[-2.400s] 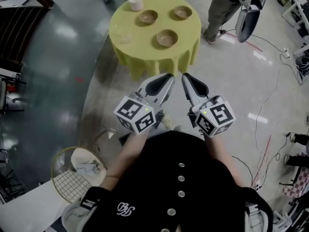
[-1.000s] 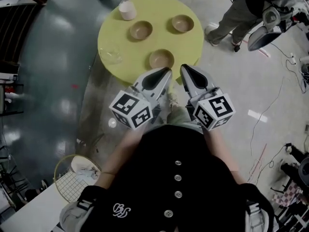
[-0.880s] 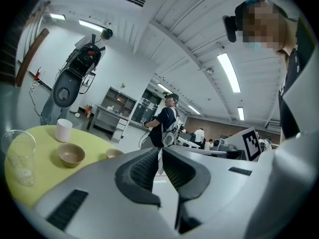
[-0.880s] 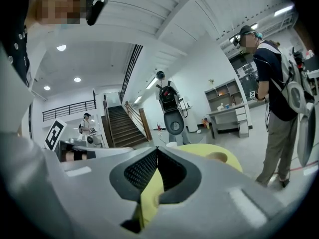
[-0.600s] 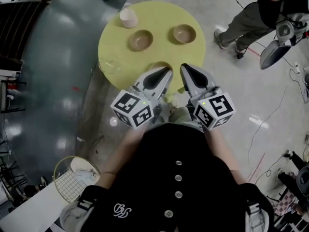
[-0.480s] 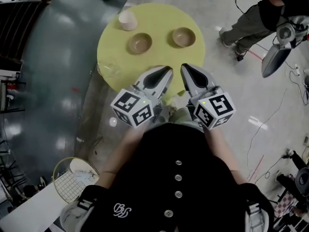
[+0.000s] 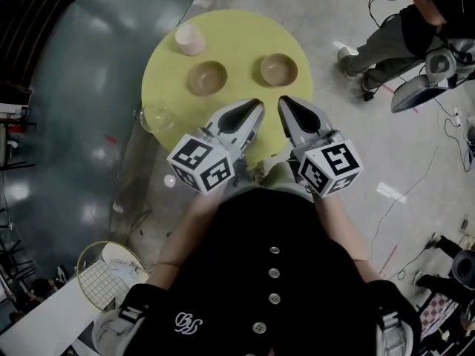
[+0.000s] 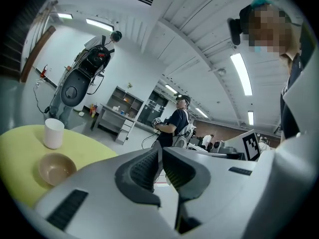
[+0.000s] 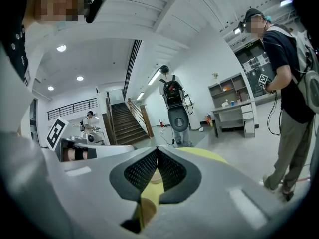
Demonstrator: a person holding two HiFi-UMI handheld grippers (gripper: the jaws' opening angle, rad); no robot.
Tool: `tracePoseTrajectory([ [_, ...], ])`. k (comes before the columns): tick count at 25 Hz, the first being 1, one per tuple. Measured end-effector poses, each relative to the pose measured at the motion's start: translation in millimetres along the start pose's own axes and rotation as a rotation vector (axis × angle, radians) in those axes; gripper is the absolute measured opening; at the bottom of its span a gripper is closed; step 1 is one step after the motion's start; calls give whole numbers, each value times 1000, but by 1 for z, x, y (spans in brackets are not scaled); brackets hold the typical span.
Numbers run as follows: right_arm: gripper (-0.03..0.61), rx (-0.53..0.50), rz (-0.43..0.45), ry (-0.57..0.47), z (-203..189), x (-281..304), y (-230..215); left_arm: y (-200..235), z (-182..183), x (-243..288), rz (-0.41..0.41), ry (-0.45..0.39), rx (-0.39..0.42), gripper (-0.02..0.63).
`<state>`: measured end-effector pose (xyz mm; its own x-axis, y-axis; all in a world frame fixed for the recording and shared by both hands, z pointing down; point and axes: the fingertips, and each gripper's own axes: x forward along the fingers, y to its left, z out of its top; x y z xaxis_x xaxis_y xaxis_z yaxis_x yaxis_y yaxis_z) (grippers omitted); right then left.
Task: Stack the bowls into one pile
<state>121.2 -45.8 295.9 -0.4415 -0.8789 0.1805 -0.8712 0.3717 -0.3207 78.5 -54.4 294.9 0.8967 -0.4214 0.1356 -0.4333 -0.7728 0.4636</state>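
Head view showed the left gripper (image 7: 257, 104) and right gripper (image 7: 283, 101) side by side, each with jaws pressed together on nothing. Ahead of their tips, the left bowl (image 7: 207, 77) and right bowl (image 7: 279, 69) sat apart on the yellow table (image 7: 167, 58), with a white cup (image 7: 190, 39) beyond the left bowl.

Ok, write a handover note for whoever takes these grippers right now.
Left gripper: shut, empty, over the near edge of the yellow table.
Right gripper: shut, empty, beside it.
Bowls: left bowl, by a white cup, and right bowl sit apart farther back; a third bowl shows only in the right gripper view, below its jaws.
Done: nothing stacked.
Left: nest all three into one pile.
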Motion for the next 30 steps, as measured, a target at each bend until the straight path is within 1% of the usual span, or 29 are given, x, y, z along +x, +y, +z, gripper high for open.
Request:
tracePoseTrajectory([
  [5, -2, 32, 3, 16, -3, 14, -13, 9, 0, 11, 2, 22, -4, 32],
  [12, -2, 59, -16, 18, -6, 23, -12, 16, 3, 11, -13, 48, -1, 32],
  [18, -2, 67, -80, 3, -2, 21, -9, 11, 5, 8, -81, 88, 16, 32],
  [20, -2, 69, -100, -2, 0, 20, -9, 12, 7, 8, -91, 95, 15, 32],
  [25, -2, 88, -153, 5, -4, 18, -17, 20, 7, 14, -94, 117, 13, 32],
  [30, -2, 106, -216, 18, -8, 23, -33, 37, 7, 25, -81, 138, 13, 34],
])
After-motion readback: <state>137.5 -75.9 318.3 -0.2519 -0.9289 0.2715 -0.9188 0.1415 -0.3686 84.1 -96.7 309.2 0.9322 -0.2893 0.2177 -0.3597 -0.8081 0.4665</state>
